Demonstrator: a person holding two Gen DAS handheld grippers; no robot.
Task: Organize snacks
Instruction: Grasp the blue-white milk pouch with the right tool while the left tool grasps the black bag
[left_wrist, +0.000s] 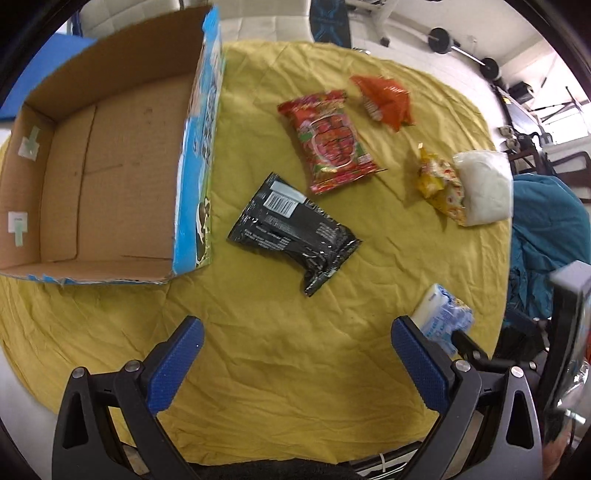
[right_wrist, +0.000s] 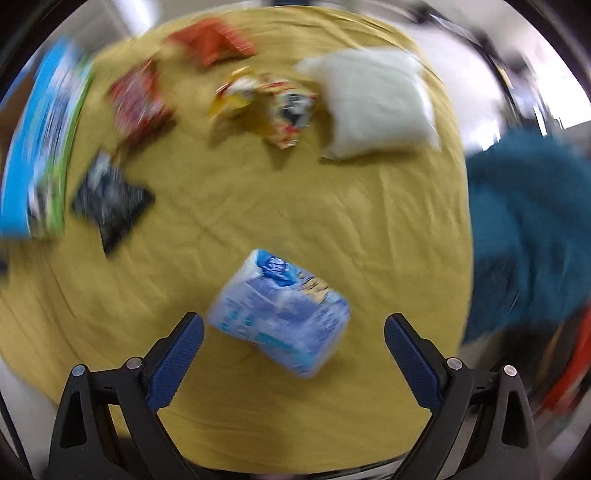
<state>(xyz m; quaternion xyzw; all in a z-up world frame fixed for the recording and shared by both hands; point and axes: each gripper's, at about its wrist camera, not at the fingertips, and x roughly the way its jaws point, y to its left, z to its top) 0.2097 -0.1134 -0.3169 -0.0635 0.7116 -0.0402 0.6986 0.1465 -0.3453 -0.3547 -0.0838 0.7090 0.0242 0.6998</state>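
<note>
Both grippers are hovering with jaws spread wide over snacks scattered on a yellow cloth (left_wrist: 258, 332).

The left gripper (left_wrist: 295, 354) is holding nothing, with the cardboard box (left_wrist: 110, 147) sitting at the upper left of its frame and the black packet (left_wrist: 295, 229) lying mid-frame just right of it. The right gripper (right_wrist: 293, 350) is also gripping nothing (its view is blurred), its fingers flanking the pale blue packet (right_wrist: 280, 314) at lower centre. The red packet (left_wrist: 332, 140), orange packet (left_wrist: 386, 99), yellow packet (left_wrist: 439, 181) and white bag (left_wrist: 484, 184) are lying toward the upper right.
</note>
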